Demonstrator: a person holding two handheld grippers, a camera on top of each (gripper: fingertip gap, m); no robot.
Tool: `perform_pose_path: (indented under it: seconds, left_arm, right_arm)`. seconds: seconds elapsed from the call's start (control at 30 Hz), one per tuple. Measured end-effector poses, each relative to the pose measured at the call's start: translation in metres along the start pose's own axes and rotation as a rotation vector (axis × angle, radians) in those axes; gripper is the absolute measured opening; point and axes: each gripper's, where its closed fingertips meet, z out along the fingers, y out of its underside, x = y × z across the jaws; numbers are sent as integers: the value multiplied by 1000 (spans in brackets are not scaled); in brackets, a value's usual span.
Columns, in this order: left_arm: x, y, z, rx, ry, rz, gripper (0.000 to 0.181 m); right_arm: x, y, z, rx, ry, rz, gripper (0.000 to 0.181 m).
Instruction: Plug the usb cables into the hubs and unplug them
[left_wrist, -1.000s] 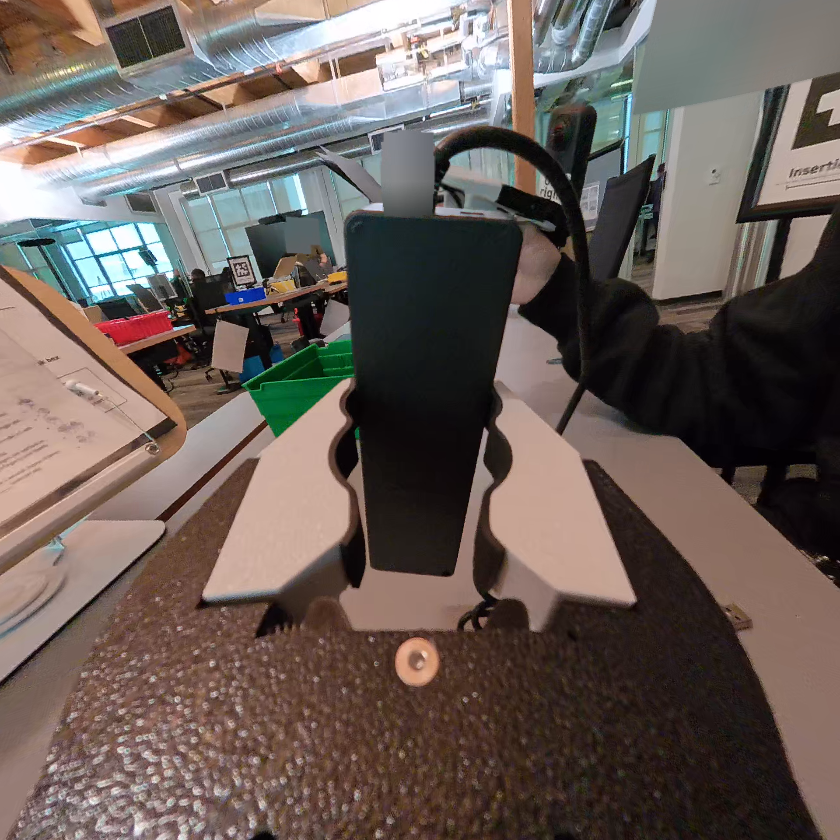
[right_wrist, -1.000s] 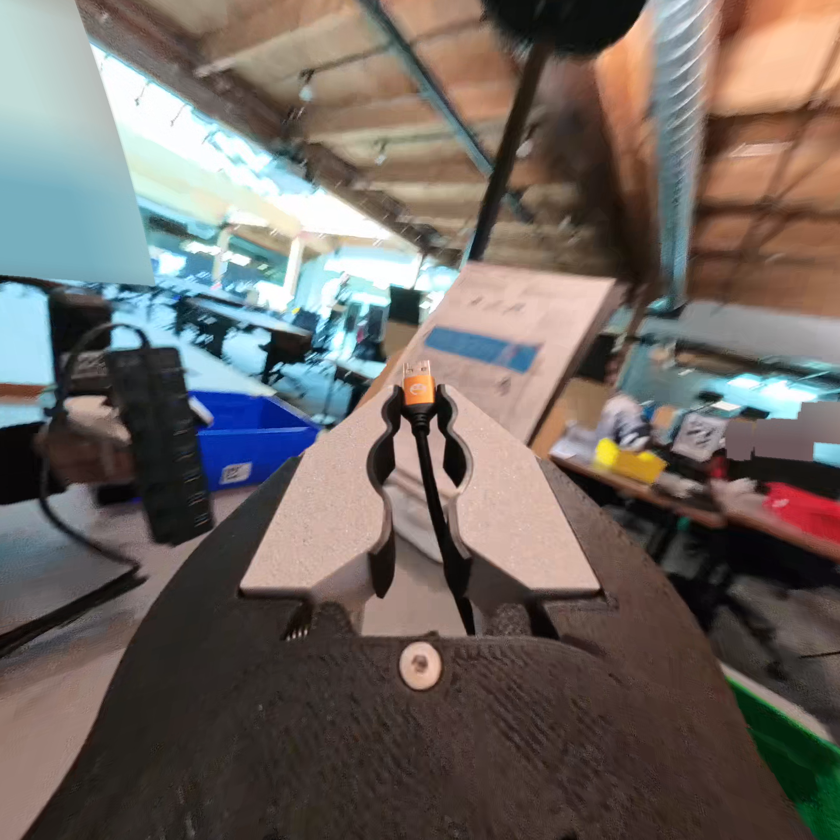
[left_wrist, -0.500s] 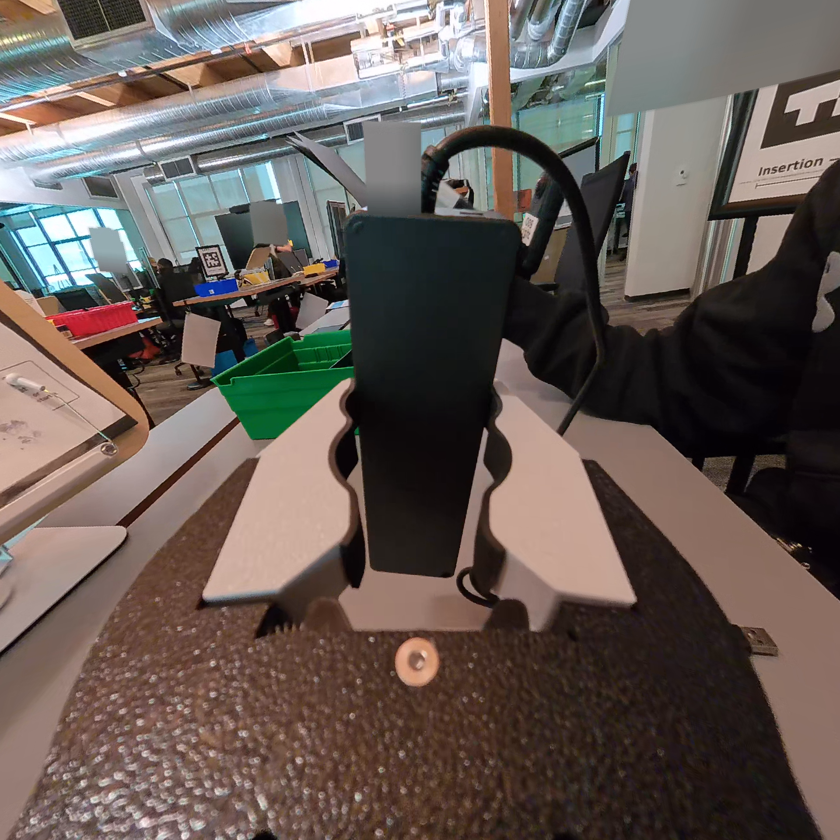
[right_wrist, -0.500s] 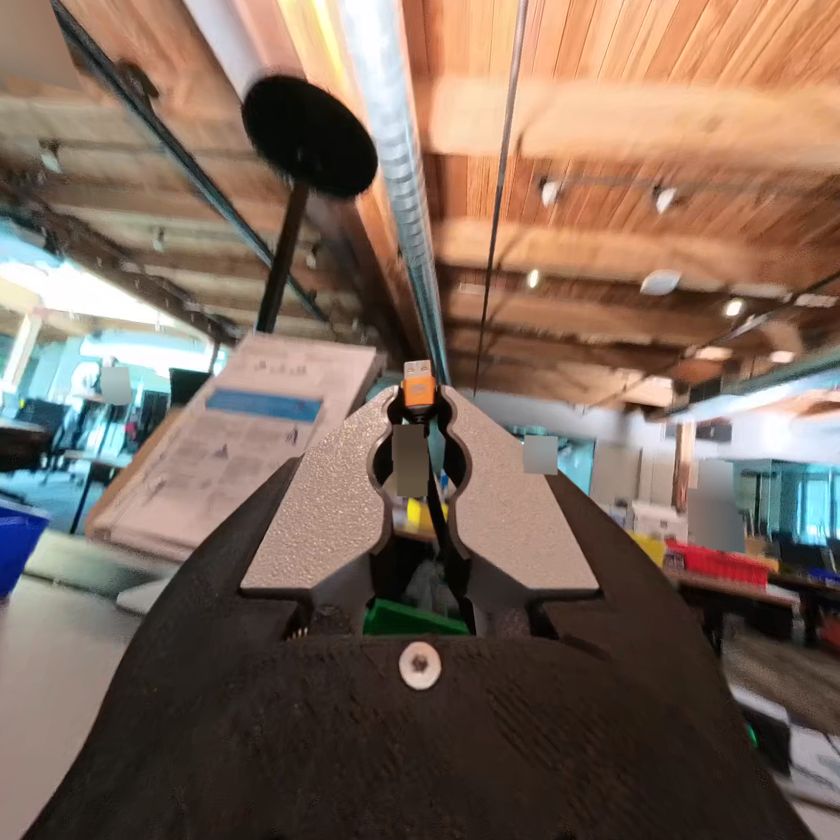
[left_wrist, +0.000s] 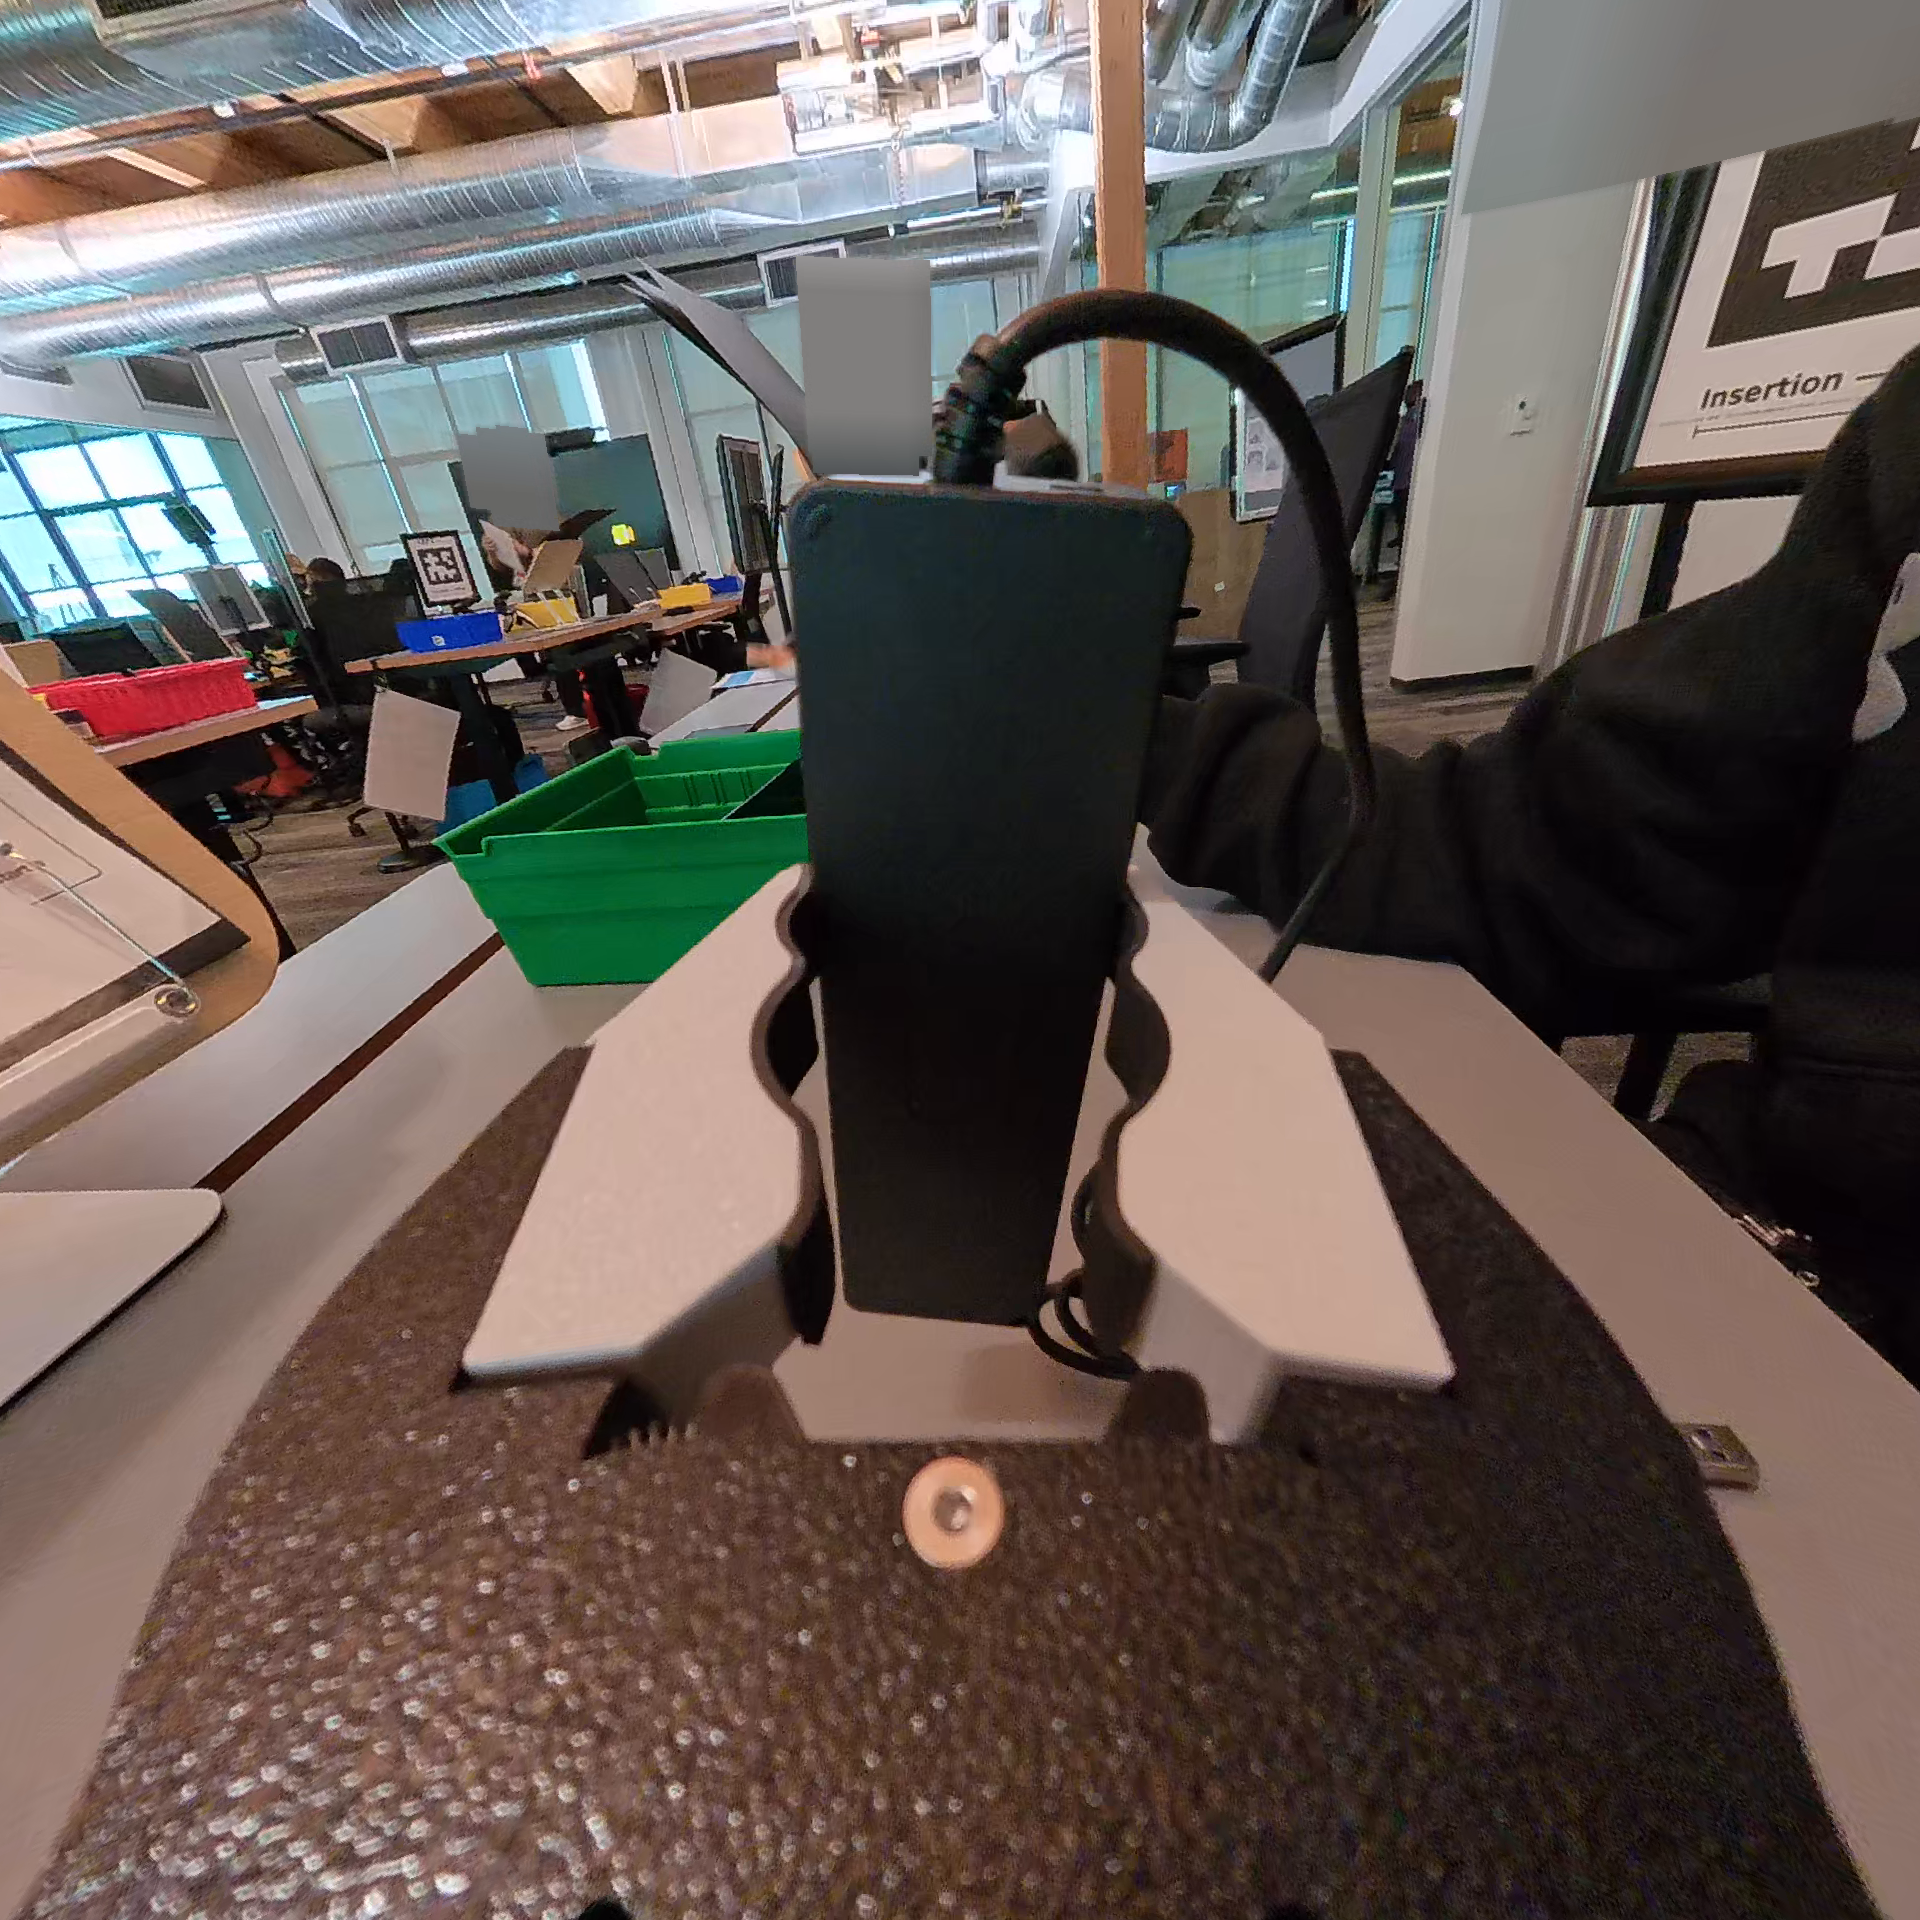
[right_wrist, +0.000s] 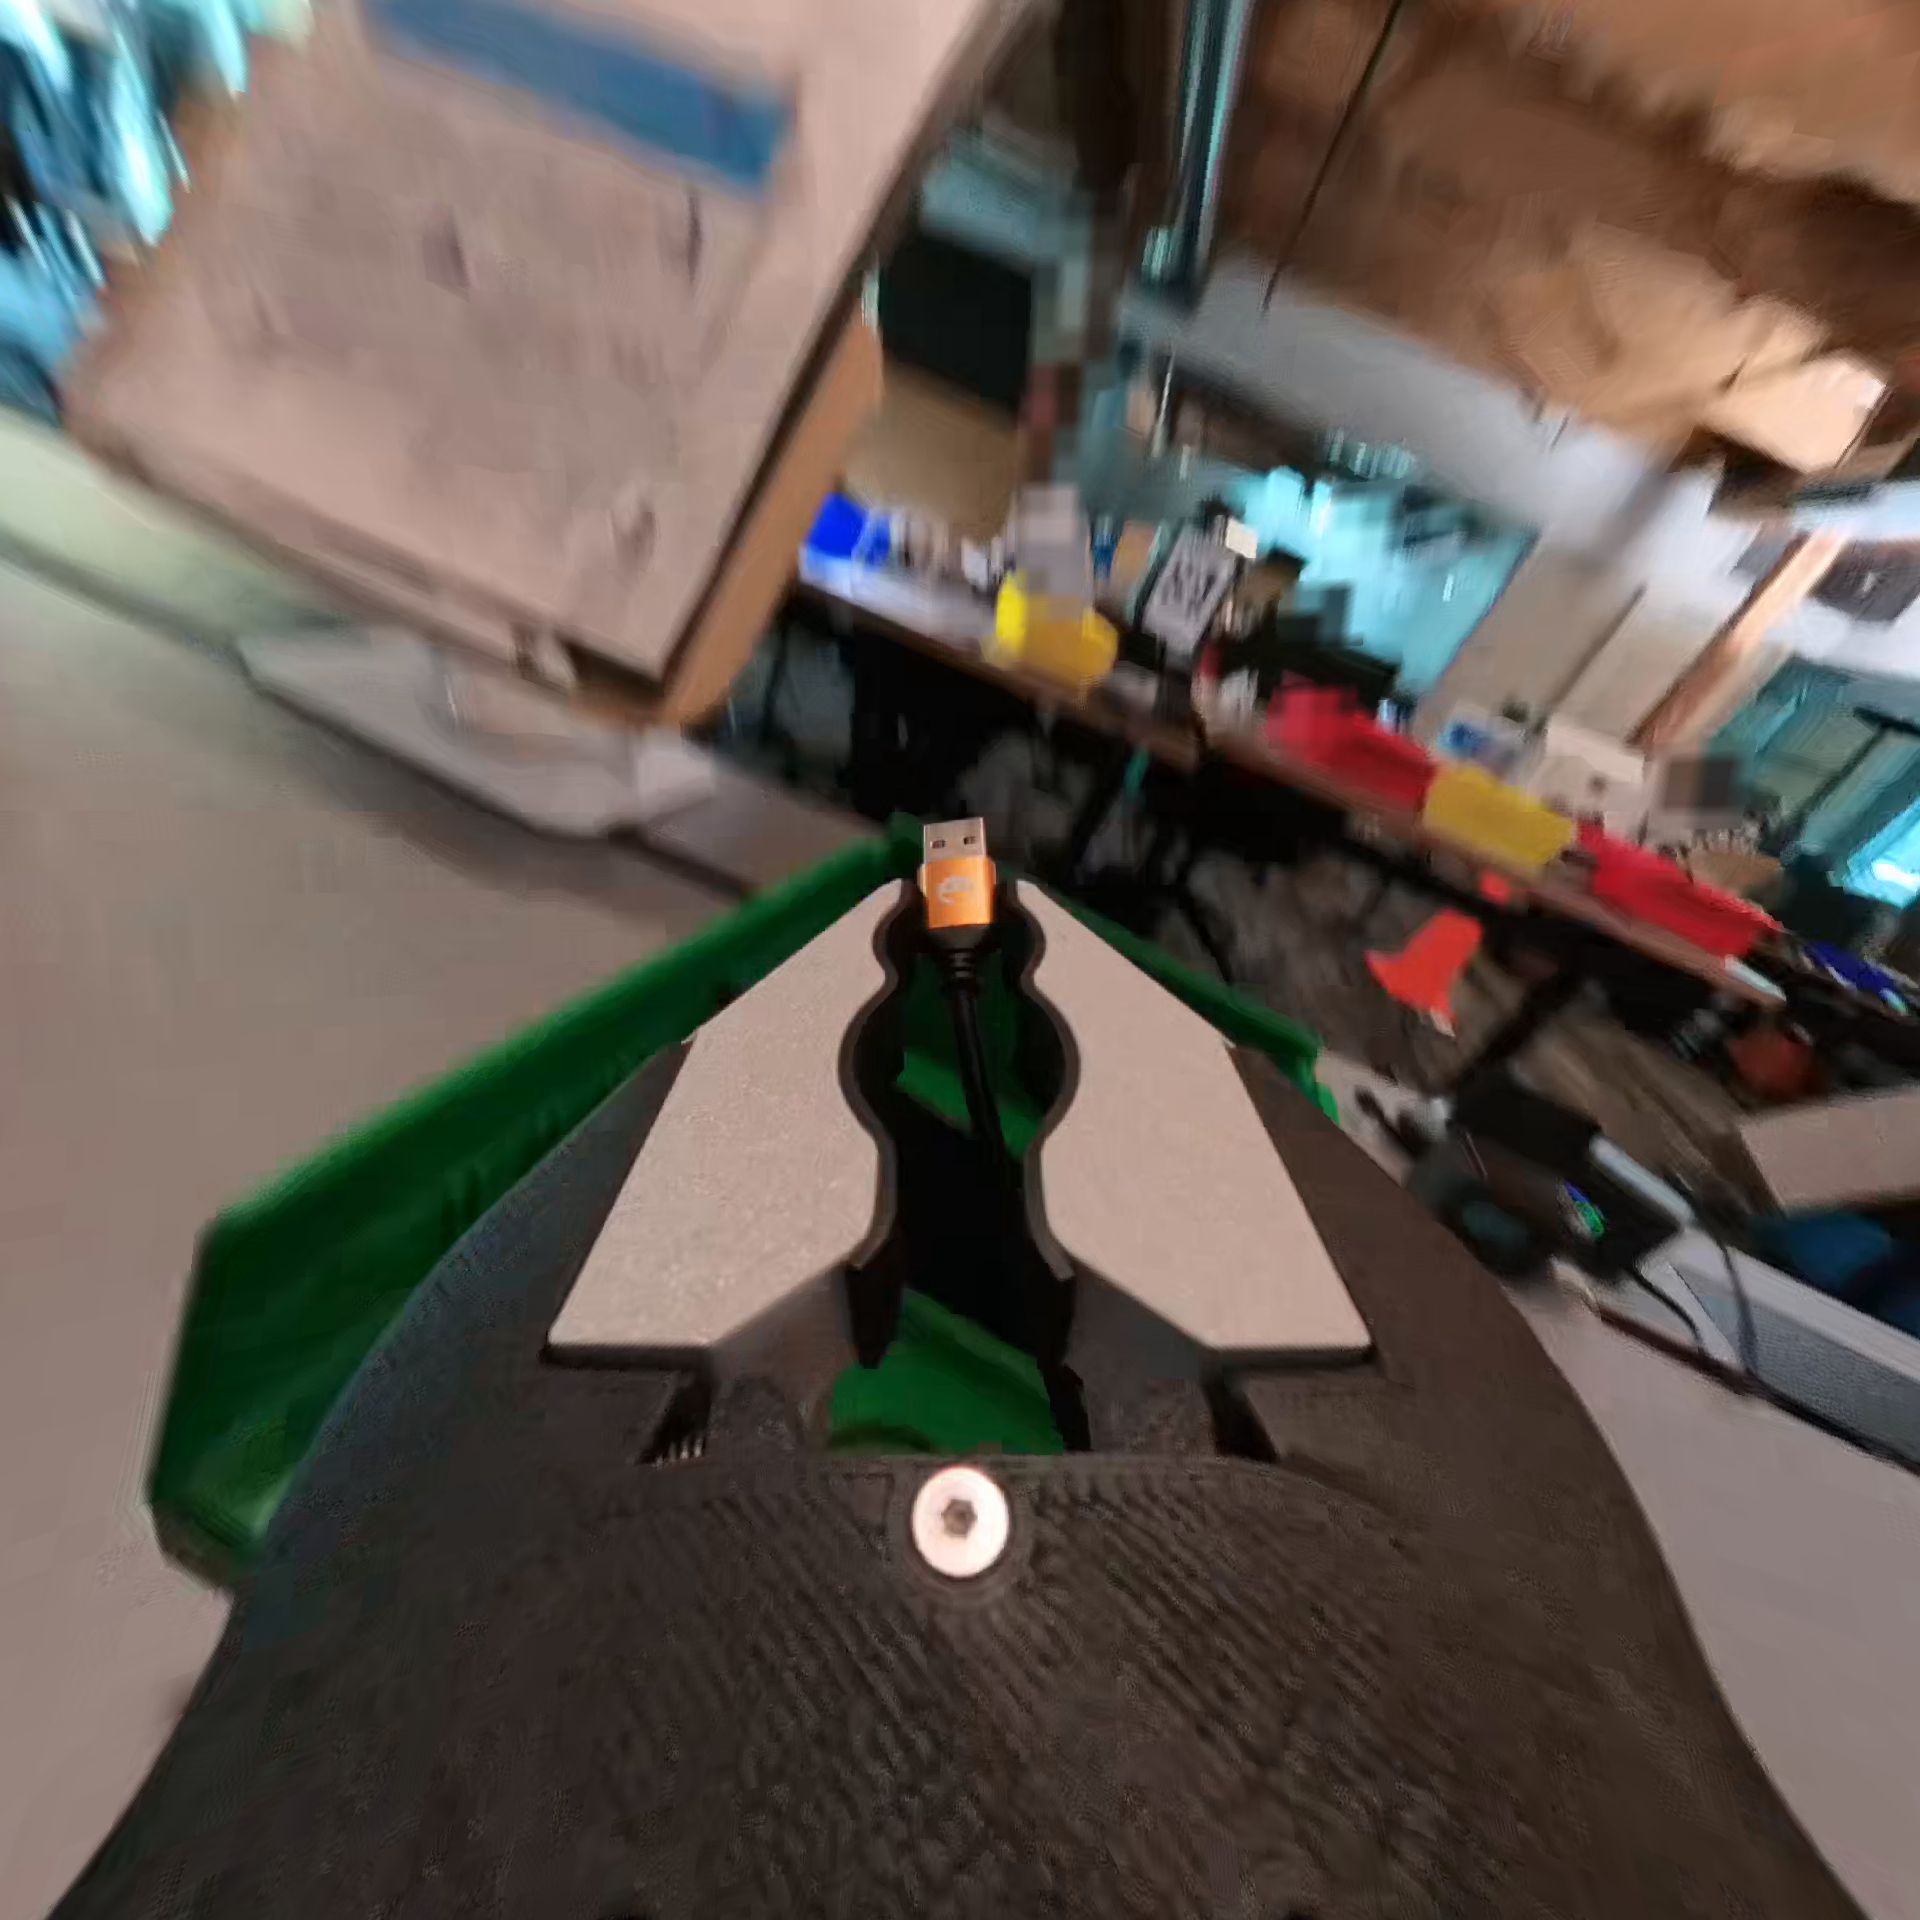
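Note:
My left gripper (left_wrist: 961, 914) is shut on a black USB hub (left_wrist: 982, 810) and holds it upright above the grey table (left_wrist: 1558, 1143). The hub's back faces the camera, so its ports are hidden. Its thick black cord (left_wrist: 1299, 499) arches from the top down to the right. My right gripper (right_wrist: 958, 888) is shut on an orange USB plug (right_wrist: 958, 894). The metal tip points forward past the fingertips, and its thin black cable (right_wrist: 977, 1060) runs back between the fingers. The right gripper hangs over a green bin (right_wrist: 436, 1122).
The green bin (left_wrist: 623, 862) stands on the table behind the hub. A person's black sleeve (left_wrist: 1558, 800) reaches in from the right. A tilted document stand (left_wrist: 125, 883) is on the left. A small metal connector (left_wrist: 1720, 1449) lies on the table at right.
The right gripper has swung from pointing up at the ceiling to pointing down over the green bin, still holding the plug. The left gripper has turned slightly with the hub in it.

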Motion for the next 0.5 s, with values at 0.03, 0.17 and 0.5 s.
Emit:
perform_pose_path:
  seconds: [0.03,0.17,0.5]
  left_arm:
    - [0,0,0,0,3,-2,53]
    - [1,2,1,-3,9,-9,53]
    - [2,3,2,-4,14,-17,53]
  right_arm:
    - [-4,20,1,-107,-27,-40,13]
    - [-11,89,-7,-484,-98,-247,13]
    - [5,38,-12,-228,4,7,90]
